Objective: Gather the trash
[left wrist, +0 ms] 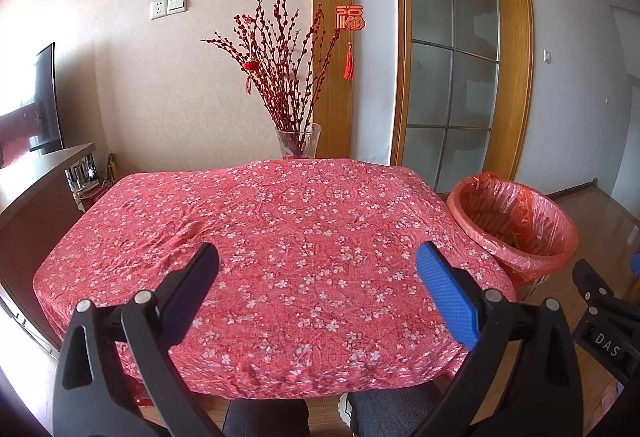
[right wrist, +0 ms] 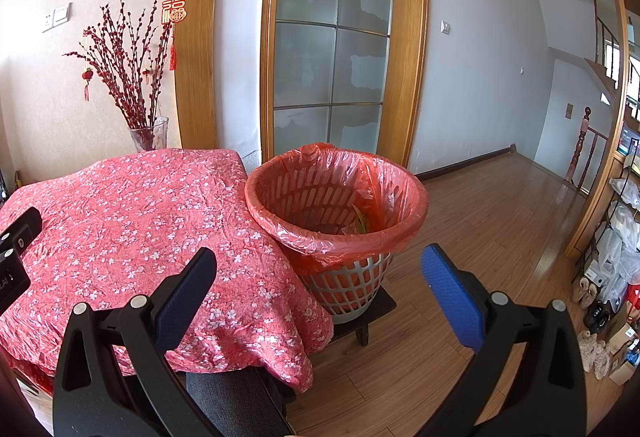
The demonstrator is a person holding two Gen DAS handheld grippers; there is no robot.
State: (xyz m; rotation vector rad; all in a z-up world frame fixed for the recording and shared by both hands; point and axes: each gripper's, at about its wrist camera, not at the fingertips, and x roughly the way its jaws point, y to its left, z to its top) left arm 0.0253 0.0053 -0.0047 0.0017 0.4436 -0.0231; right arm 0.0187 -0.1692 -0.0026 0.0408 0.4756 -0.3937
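Note:
A white lattice waste basket lined with a red plastic bag stands on a small dark stool to the right of the table; something green lies inside it. The same basket shows at the right in the left wrist view. My left gripper hovers open over the near half of the red flowered tablecloth, nothing between its fingers. My right gripper is open and empty, held in front of the basket, beside the table's right edge. I see no loose trash on the cloth.
A glass vase of red branches stands at the table's far edge by the wall. A dark cabinet with a television lies to the left. Wooden floor spreads to the right, with bags and shoes along a shelf. A person's knees sit below.

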